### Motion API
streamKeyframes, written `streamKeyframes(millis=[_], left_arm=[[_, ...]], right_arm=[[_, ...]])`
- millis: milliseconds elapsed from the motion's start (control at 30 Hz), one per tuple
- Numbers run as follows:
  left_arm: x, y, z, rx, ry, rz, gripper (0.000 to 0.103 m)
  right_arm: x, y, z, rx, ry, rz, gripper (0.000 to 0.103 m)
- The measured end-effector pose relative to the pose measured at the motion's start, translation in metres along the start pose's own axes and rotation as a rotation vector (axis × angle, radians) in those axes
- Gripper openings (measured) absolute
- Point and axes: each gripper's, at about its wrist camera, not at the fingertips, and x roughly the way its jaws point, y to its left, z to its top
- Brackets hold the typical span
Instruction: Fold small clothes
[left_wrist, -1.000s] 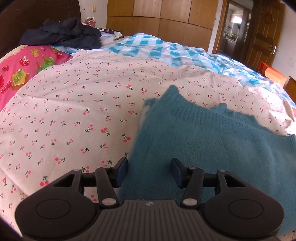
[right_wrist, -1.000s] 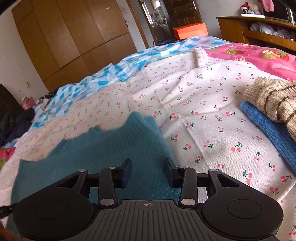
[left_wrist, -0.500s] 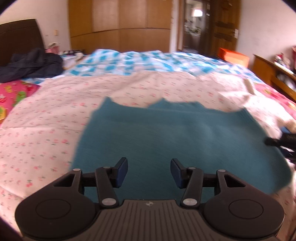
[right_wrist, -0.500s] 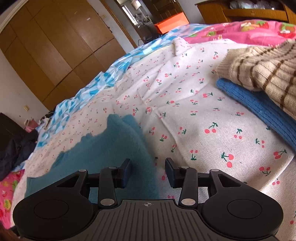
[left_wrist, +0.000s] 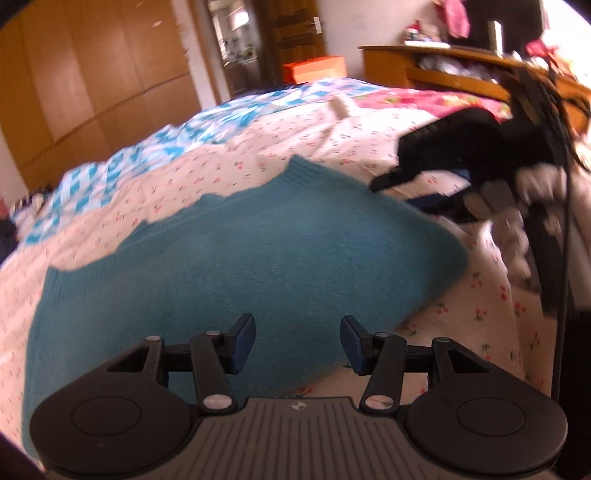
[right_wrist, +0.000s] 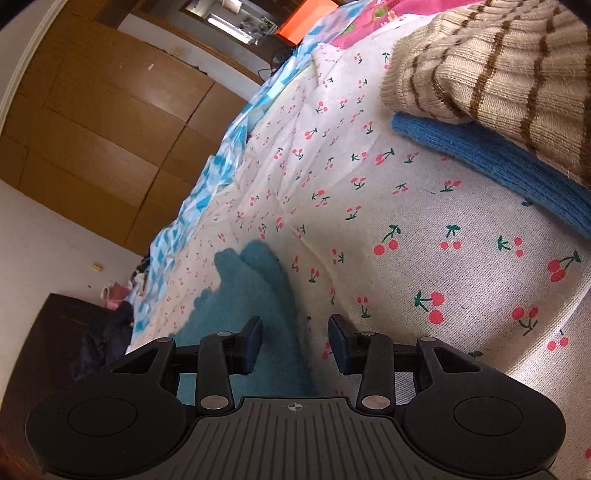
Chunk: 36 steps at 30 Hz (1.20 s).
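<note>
Two handheld grippers work over a bed covered by a cherry-print sheet (left_wrist: 303, 147). Lying flat on this sheet is the teal knitted sweater (left_wrist: 236, 258), spread wide with its scalloped far edge towards a blue-and-white checked cover (left_wrist: 177, 140). Seen from the left wrist, the left gripper (left_wrist: 297, 341) sits low over the sweater's near edge; its blue-padded fingers (left_wrist: 243, 338) stand apart with nothing pinched between them, the knit visible through the gap beneath. At the right of the same view, the right gripper (left_wrist: 380, 181) appears as a blurred black body whose tip sits at the sweater's far right corner; whether it touches the knit cannot be told. Seen from the right wrist, the right gripper (right_wrist: 295, 343) likewise has its fingers (right_wrist: 255, 341) parted and unloaded, the sweater's edge (right_wrist: 255, 291) running under the left finger and bare sheet under the right one. To the right in that view, a beige sweater with brown stripes (right_wrist: 498, 74) lies folded on top of a folded blue knit (right_wrist: 498, 166), both resting on the sheet and well apart from the teal sweater. Background features include wooden wardrobe doors (left_wrist: 92, 74), an orange box (left_wrist: 314, 68) near the doorway, and a pink printed cover (left_wrist: 424, 101) at the far side of the bed.
</note>
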Motion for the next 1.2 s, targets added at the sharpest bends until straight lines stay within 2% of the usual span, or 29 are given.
streamKeyframes(millis=[200, 567, 733, 833, 1000, 1067, 1200], left_arm=[[0.004, -0.039, -0.010, 0.144, -0.032, -0.007, 0.055], [0.040, -0.083, -0.021, 0.328, -0.106, 0.104, 0.055], [0.030, -0.083, -0.029, 0.344, -0.123, 0.113, 0.056], [0.038, -0.090, -0.026, 0.353, -0.132, 0.148, 0.056], [0.064, -0.093, -0.009, 0.343, -0.165, 0.206, 0.056], [0.069, -0.093, -0.003, 0.364, -0.182, 0.228, 0.060], [0.066, -0.077, 0.009, 0.328, -0.171, 0.195, 0.059]], right_arm=[[0.003, 0.000, 0.001, 0.001, 0.015, 0.011, 0.040], [0.004, -0.008, 0.004, 0.034, 0.031, 0.037, 0.041], [0.002, -0.011, 0.005, 0.055, 0.041, 0.055, 0.042], [0.004, -0.010, 0.005, 0.052, 0.048, 0.065, 0.045], [0.003, -0.012, 0.006, 0.060, 0.055, 0.076, 0.045], [0.002, -0.014, 0.007, 0.073, 0.059, 0.086, 0.045], [0.001, -0.017, 0.008, 0.093, 0.072, 0.113, 0.049]])
